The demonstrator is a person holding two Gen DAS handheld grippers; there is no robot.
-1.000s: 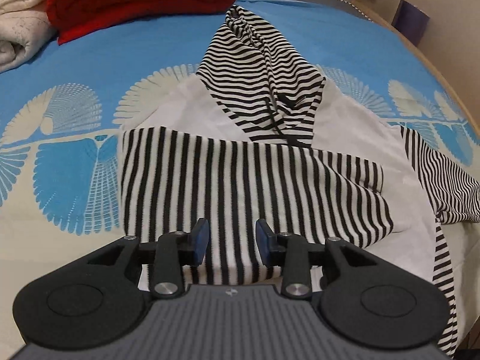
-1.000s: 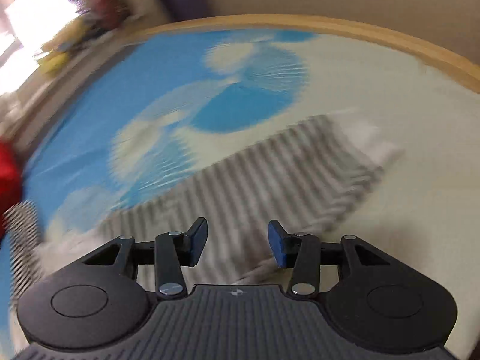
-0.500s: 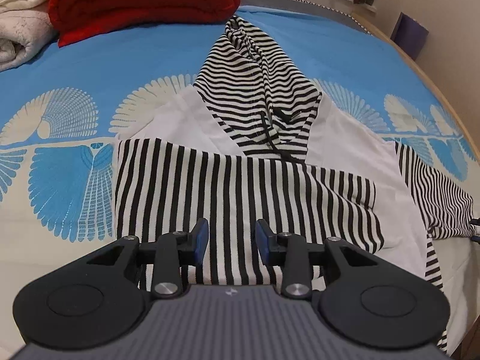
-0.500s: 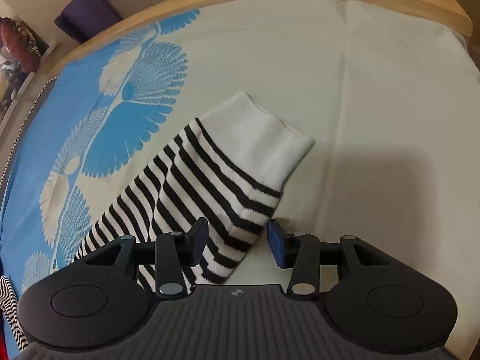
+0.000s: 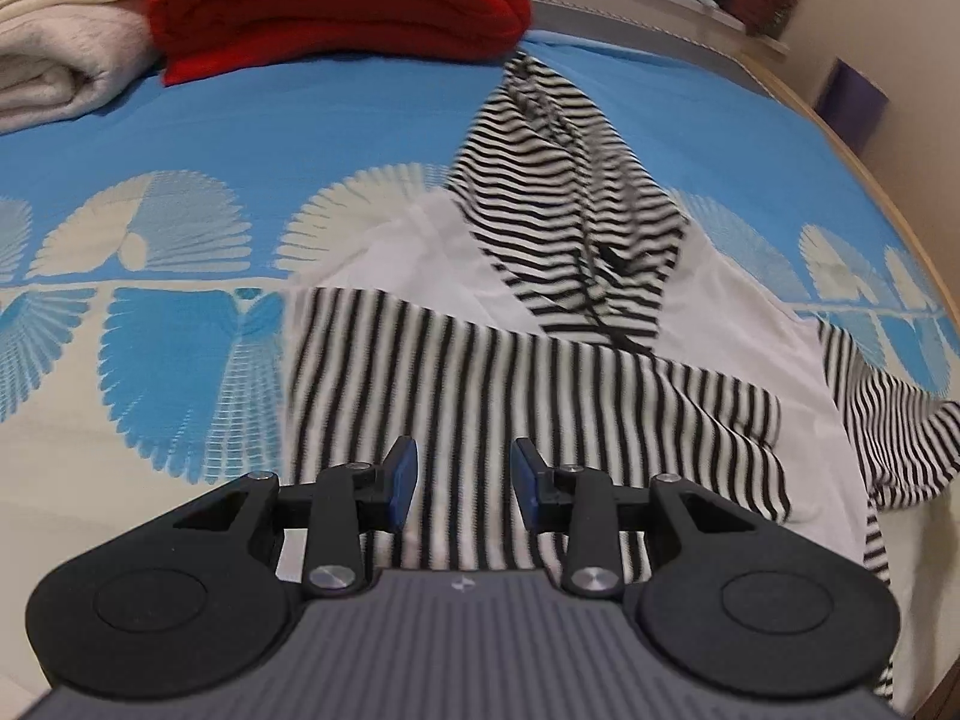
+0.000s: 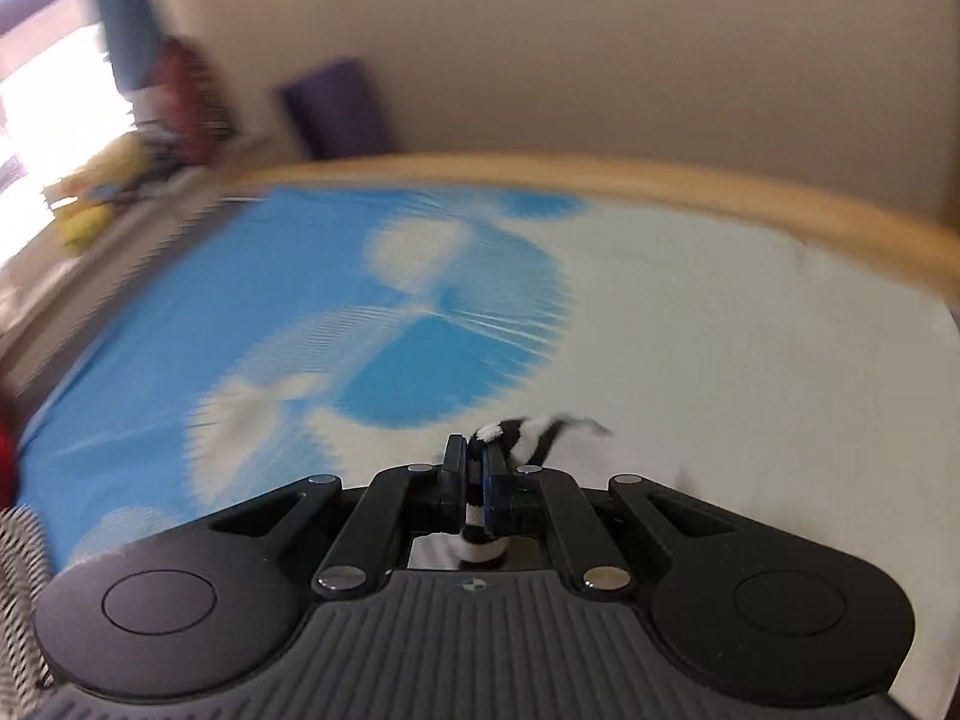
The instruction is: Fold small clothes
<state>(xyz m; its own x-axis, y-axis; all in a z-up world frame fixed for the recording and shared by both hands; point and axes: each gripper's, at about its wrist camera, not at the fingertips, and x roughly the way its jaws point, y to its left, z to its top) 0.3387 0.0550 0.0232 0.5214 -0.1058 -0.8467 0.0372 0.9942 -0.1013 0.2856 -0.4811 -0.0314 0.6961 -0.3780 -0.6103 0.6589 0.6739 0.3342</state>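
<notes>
Near the bed's right edge, the right tool [image 6: 474,480], spread above the striped sleeve [image 6: 480,531] half a second ago, now pinches it, ready to fold inward. Left tool [image 5: 461,483] stays spread over the hoodie [image 5: 528,372] mid-bed.

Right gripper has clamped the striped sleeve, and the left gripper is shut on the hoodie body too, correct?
Not quite. The left gripper is open above the striped hoodie, gripping nothing, as the left wrist view shows. The right gripper is indeed clamped on the striped sleeve.
</notes>
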